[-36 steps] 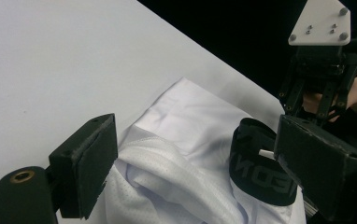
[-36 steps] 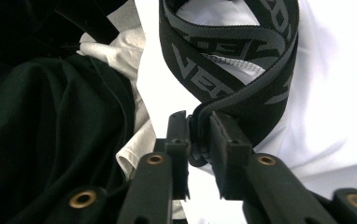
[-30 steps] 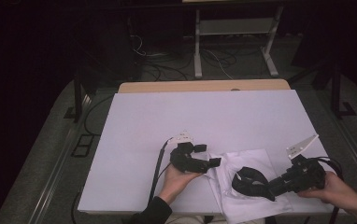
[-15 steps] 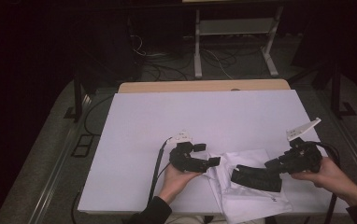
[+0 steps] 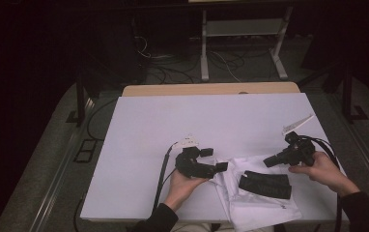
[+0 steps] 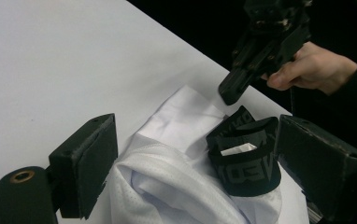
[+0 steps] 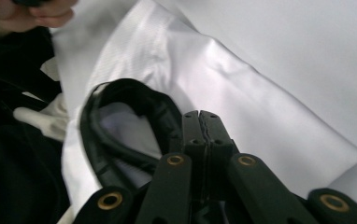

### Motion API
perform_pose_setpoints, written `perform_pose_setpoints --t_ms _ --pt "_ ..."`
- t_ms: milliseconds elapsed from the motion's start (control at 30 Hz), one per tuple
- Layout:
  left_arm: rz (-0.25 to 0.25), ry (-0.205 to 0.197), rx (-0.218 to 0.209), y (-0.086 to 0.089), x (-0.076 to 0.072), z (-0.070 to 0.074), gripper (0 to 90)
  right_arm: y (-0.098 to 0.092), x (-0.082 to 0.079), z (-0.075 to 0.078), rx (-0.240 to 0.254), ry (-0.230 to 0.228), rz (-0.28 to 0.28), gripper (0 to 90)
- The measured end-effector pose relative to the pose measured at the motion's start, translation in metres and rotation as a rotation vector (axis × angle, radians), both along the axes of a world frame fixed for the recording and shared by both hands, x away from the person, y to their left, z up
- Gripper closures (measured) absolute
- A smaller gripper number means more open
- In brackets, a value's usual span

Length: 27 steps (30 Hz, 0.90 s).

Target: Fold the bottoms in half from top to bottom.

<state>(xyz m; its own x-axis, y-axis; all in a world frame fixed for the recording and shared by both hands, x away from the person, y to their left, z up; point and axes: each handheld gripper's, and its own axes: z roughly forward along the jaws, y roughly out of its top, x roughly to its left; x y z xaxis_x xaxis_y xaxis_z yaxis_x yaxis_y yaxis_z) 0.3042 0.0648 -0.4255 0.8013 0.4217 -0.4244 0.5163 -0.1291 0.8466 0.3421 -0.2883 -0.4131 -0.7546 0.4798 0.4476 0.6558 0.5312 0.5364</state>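
Observation:
A white garment [image 5: 257, 205] lies crumpled at the table's near right edge, with a black elastic band [image 5: 264, 185] resting flat on it. My left gripper [image 5: 215, 159] stands open at the garment's left edge. In the left gripper view, bunched white mesh cloth [image 6: 167, 172] and the looped black band [image 6: 244, 161] sit between its wide jaws [image 6: 195, 140]. My right gripper [image 5: 268, 162] hovers just right of the band; its jaws have just been closing and are shut with nothing between them [image 7: 200, 116]. The band [image 7: 120, 121] curls just left of its tip.
The white table top [image 5: 211, 121] stretches wide to the left and far side, ending in a wooden strip [image 5: 211, 89]. Beyond it stand a metal frame [image 5: 240, 43] and floor cables. A black cable [image 5: 162, 171] trails from my left gripper toward the near edge.
My right gripper has drawn back to the right, away from the black band, and its jaws have closed empty. The band now lies flat on the garment. The left gripper has stayed put.

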Motion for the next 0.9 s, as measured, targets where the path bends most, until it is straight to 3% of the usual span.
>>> perform_pose_setpoints --t_ms 567,900 --pt "-0.008 0.004 -0.007 -0.003 0.0 -0.002 12.7 0.016 0.021 -0.036 -0.075 0.125 0.062 88.2" --pt "-0.011 0.004 -0.01 -0.003 -0.001 -0.002 12.7 0.021 0.022 -0.042 -0.038 0.194 0.125 87.3"
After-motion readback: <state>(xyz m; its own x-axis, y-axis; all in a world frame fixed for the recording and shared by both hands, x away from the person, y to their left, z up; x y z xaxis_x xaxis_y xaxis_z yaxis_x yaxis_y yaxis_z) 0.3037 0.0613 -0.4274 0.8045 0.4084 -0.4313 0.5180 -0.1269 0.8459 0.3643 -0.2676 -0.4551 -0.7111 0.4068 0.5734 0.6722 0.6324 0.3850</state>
